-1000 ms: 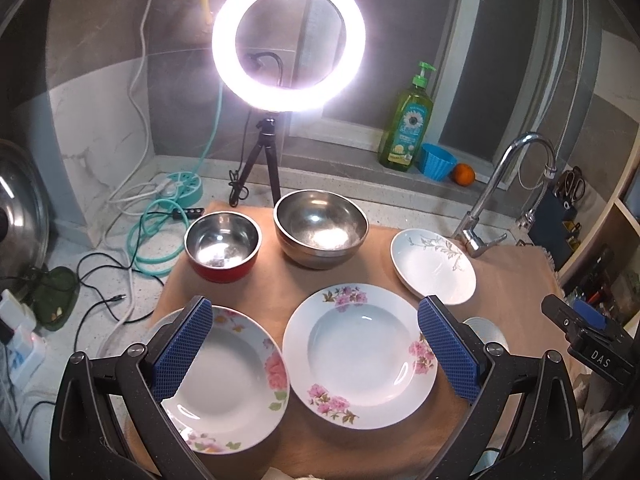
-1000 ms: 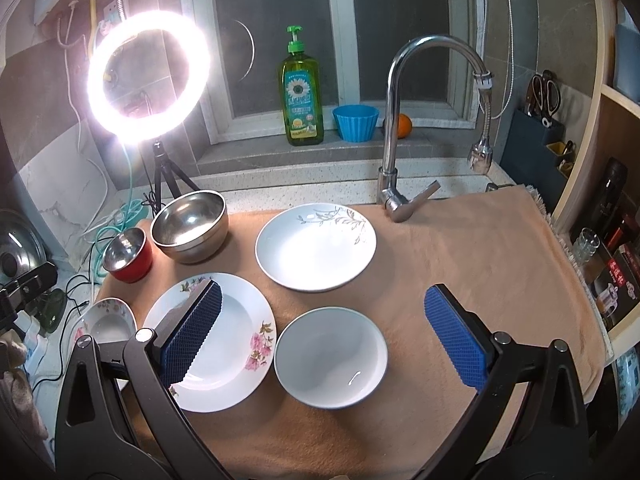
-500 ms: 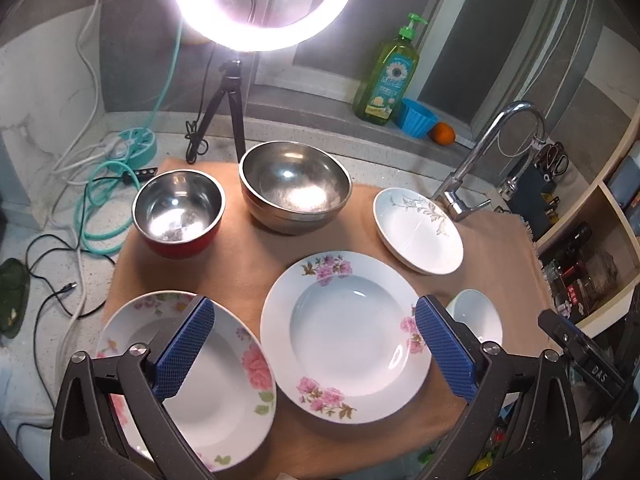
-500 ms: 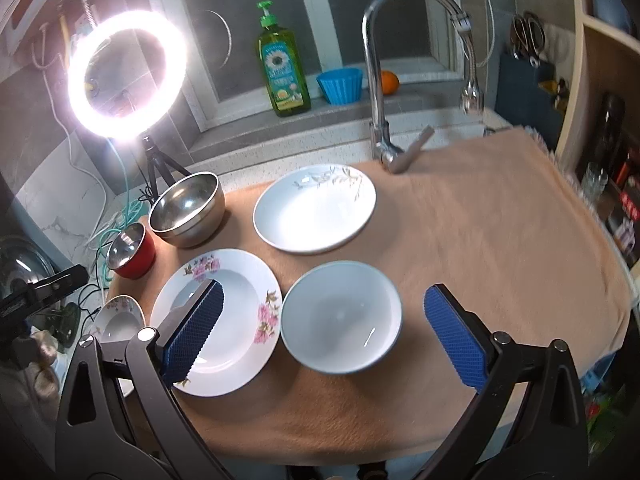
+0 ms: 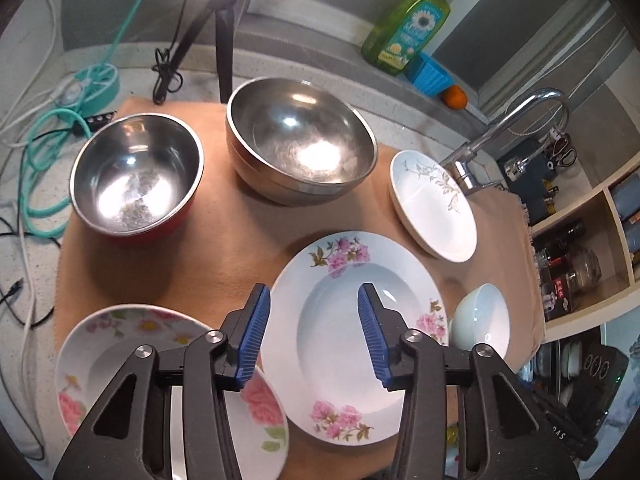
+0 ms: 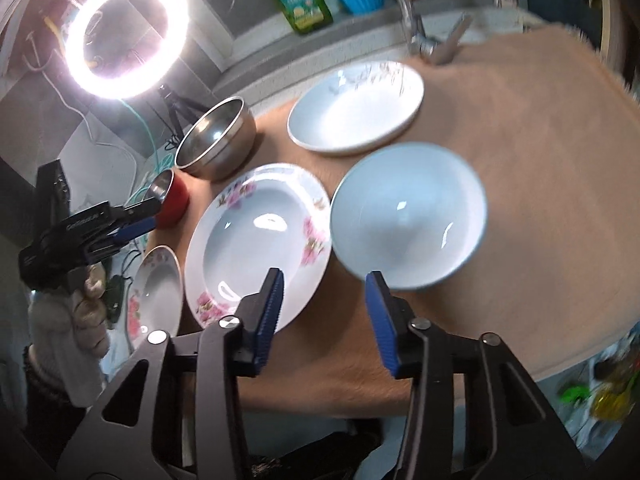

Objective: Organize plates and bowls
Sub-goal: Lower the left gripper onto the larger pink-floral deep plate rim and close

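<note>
Near the table's front edge, the left gripper point(image 5: 313, 332) is hanging over the large floral plate point(image 5: 356, 336), fingers just narrowing, part open, holding nothing. The right gripper point(image 6: 324, 314) is likewise closing partway, empty, with the white bowl point(image 6: 408, 216) just beyond.

Pink-flowered white deep plate point(image 5: 352, 340), plain white ceramic bowl point(image 6: 408, 216), red-sided steel bowl point(image 5: 136, 176), tan cloth point(image 6: 540, 160)

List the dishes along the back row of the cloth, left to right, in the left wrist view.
Red-sided steel bowl → large steel bowl → white plate with grey leaf sprig.
</note>
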`<state>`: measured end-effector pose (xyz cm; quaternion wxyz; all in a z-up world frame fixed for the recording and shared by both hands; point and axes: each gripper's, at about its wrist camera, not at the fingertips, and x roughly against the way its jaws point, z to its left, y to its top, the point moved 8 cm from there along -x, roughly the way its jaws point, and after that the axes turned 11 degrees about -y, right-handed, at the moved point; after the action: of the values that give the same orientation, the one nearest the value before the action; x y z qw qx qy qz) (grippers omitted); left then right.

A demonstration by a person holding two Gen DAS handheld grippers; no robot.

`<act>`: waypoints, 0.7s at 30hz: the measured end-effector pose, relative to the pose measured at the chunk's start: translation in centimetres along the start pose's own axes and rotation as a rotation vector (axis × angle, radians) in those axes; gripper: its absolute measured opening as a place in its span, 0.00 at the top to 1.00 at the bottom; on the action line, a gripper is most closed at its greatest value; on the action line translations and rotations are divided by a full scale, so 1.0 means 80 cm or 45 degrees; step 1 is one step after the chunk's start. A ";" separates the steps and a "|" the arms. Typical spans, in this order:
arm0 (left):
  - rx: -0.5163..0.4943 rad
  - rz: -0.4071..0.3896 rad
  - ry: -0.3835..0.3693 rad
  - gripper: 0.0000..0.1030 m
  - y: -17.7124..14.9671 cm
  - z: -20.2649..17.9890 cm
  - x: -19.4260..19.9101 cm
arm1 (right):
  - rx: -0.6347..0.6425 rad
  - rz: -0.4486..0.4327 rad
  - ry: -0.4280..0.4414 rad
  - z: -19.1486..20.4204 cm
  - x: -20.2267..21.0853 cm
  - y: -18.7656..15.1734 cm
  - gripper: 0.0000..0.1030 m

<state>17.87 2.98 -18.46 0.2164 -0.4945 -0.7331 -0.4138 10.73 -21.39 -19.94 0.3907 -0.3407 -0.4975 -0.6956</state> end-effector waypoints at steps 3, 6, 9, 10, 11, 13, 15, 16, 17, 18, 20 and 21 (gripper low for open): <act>-0.004 0.068 0.004 0.63 0.006 0.014 -0.016 | -0.049 0.061 0.039 0.001 -0.017 -0.015 0.66; 0.006 0.129 -0.011 0.65 0.010 0.025 -0.030 | -0.089 0.108 0.073 0.002 -0.029 -0.026 0.72; 0.005 0.181 -0.024 0.69 0.010 0.031 -0.042 | -0.120 0.136 0.098 0.003 -0.038 -0.033 0.76; 0.010 0.194 -0.036 0.69 0.010 0.032 -0.045 | -0.131 0.146 0.110 0.005 -0.042 -0.034 0.77; 0.016 0.209 -0.048 0.69 0.009 0.034 -0.047 | -0.142 0.155 0.124 0.006 -0.045 -0.037 0.78; 0.023 0.223 -0.060 0.69 0.009 0.035 -0.053 | -0.161 0.171 0.144 0.010 -0.051 -0.040 0.79; 0.030 0.238 -0.074 0.72 0.010 0.039 -0.056 | -0.181 0.180 0.164 0.014 -0.056 -0.041 0.80; 0.033 0.242 -0.078 0.74 0.010 0.040 -0.058 | -0.188 0.182 0.171 0.015 -0.057 -0.041 0.81; 0.035 0.249 -0.086 0.78 0.010 0.041 -0.059 | -0.196 0.187 0.178 0.016 -0.059 -0.041 0.82; 0.032 0.255 -0.089 0.80 0.010 0.042 -0.061 | -0.203 0.192 0.184 0.018 -0.063 -0.040 0.83; 0.024 0.261 -0.090 0.80 0.010 0.043 -0.063 | -0.211 0.208 0.189 0.017 -0.068 -0.042 0.84; 0.022 0.264 -0.088 0.80 0.010 0.043 -0.064 | -0.218 0.220 0.194 0.018 -0.071 -0.043 0.84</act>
<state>21.02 3.17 -23.83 0.2370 -0.5796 -0.6886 -0.3656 10.46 -18.21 -25.89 0.4552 -0.3606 -0.3742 -0.7230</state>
